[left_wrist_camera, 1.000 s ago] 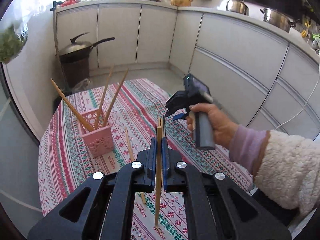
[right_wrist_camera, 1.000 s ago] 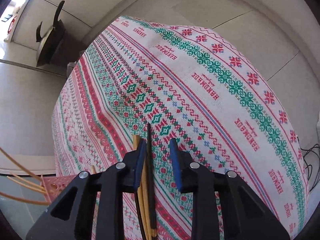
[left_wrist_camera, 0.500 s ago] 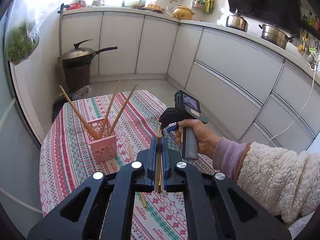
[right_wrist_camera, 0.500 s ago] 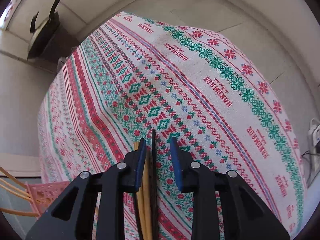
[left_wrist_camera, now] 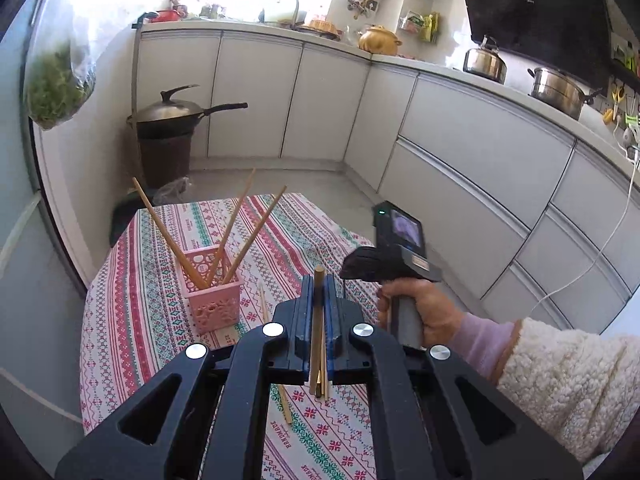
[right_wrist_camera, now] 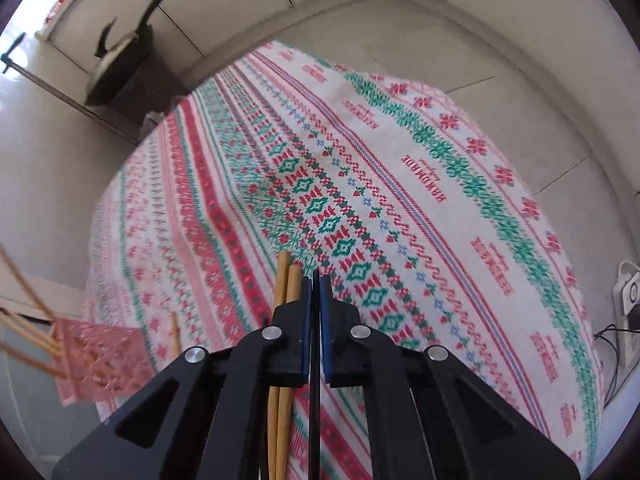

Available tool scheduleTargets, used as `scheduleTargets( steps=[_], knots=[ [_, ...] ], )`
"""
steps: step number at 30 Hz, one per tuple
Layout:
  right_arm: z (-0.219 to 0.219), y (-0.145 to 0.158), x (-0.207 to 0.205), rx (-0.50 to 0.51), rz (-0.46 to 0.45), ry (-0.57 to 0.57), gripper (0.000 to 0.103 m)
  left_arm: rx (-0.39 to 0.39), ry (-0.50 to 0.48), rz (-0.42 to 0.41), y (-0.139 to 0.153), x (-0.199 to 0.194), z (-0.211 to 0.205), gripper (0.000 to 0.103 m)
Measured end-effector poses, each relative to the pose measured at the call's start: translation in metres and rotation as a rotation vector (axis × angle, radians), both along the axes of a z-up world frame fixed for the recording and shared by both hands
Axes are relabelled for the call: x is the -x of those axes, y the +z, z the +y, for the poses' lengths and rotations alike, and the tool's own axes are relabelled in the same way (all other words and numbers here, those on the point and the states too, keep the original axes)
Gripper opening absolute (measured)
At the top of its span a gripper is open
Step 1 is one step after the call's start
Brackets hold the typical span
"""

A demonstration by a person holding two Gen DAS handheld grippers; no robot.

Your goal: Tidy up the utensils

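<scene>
Kitchen tabletop (left_wrist_camera: 132,280), patterned cloth: left tool (left_wrist_camera: 319,280) clamps wooden chopsticks (left_wrist_camera: 319,332); right tool (right_wrist_camera: 316,284) just closed on dark chopstick (right_wrist_camera: 315,360), likely bound for pink basket (left_wrist_camera: 212,300).

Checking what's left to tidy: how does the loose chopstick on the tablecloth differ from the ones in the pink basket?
The three basket chopsticks stand leaning, fanned apart with their ends in the air; the loose chopstick lies flat on the tablecloth. The basket chopsticks are held inside the pink basket; the loose chopstick lies outside it, just to its right. All look like the same plain tan wood.
</scene>
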State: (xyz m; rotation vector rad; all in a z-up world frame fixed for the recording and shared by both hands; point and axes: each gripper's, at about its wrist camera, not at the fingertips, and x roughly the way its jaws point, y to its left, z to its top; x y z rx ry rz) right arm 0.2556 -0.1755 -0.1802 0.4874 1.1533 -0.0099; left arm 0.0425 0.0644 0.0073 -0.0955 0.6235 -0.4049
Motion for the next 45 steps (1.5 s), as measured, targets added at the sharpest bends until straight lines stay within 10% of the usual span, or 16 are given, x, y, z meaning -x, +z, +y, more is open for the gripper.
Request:
scheduleTargets(
  steps=[19, 45],
  knots=[
    [0.005, 0.151, 0.149, -0.122, -0.411, 0.193, 0.004, 0.009, 0.138, -0.046, 0.018, 0.015, 0.017, 0.004],
    [0.01, 0.245, 0.148, -0.22, -0.589, 0.197, 0.004, 0.064, 0.322, -0.208, 0.099, -0.02, 0.053, 0.004]
  ],
)
